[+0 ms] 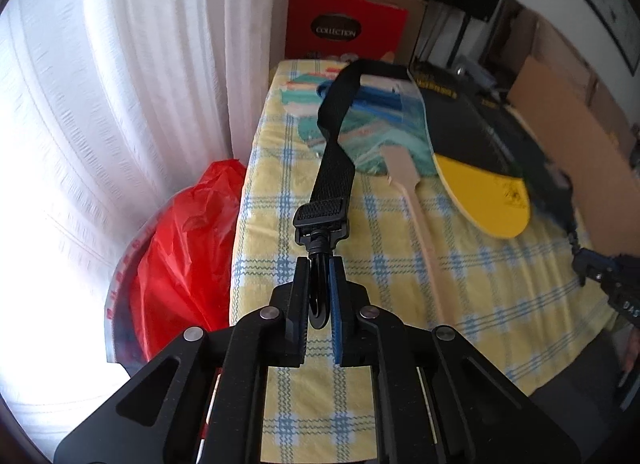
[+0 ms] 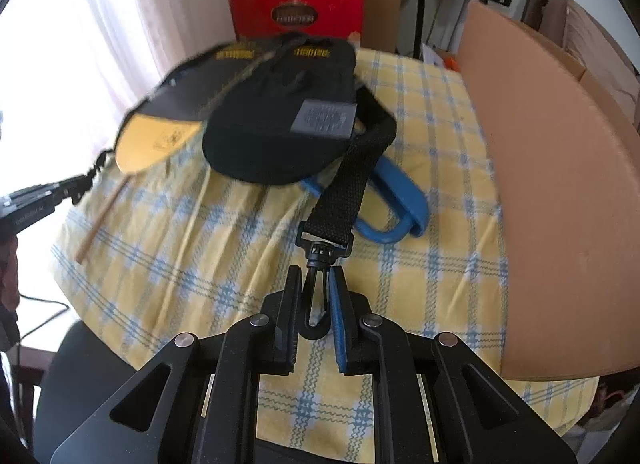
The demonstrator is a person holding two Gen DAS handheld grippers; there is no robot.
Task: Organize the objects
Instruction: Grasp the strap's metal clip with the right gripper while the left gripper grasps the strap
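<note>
A black webbing strap [image 1: 334, 167] with a black plastic swivel clip at each end runs across the yellow-and-blue checked table [image 1: 460, 276], over a paddle-shaped fan [image 1: 384, 135]. The left hand-held gripper [image 1: 319, 288] is clamped on one clip [image 1: 318, 264]; the right hand-held gripper [image 2: 314, 296] is clamped on the other clip [image 2: 316, 284]. A red box [image 1: 344, 29] reads "COLLECTION". Yellow lettering on the black bag [image 2: 280, 123] is too blurred to read.

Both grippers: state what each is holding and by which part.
The left gripper is shut on the black strap by the snap hook at one end. The right gripper is shut on a matching snap hook at a strap end.
</note>
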